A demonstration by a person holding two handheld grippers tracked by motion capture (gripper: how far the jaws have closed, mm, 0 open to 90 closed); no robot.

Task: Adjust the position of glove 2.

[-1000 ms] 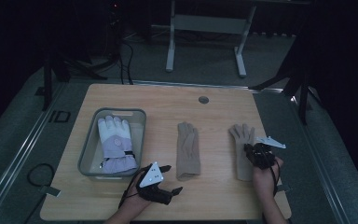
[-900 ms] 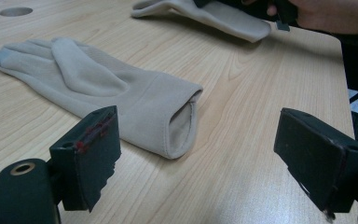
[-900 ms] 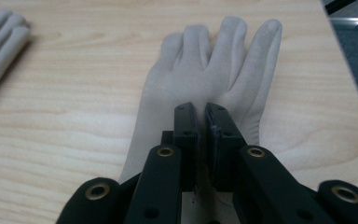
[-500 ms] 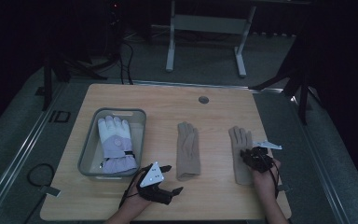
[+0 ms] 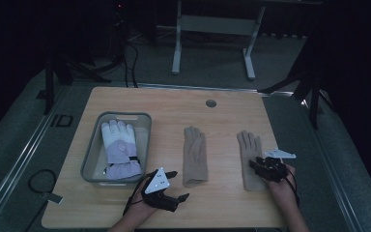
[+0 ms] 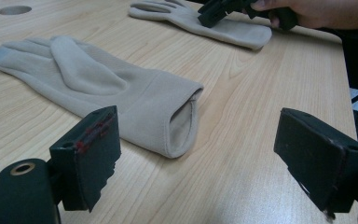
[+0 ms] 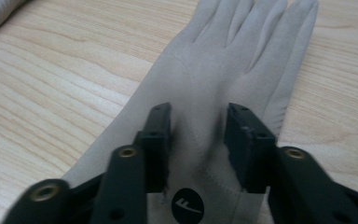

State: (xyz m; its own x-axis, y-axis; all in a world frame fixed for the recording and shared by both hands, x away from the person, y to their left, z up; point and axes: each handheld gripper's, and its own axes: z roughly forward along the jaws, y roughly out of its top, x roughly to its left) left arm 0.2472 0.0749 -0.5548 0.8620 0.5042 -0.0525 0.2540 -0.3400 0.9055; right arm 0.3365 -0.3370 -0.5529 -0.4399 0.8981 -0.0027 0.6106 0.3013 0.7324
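A dim room was seen around a pale wooden counter. At its left, a grey bin held a white and lilac padded glove. Two beige gloves lay flat: the middle glove and the right glove, well apart. The left tongs were held wide open and empty near the middle glove's cuff. The right tongs were set over the right glove's palm, jaws having just been opening, partly apart, cloth between them but not pinched. A good pick would likely be made by pressing down and gathering one fold before closing.
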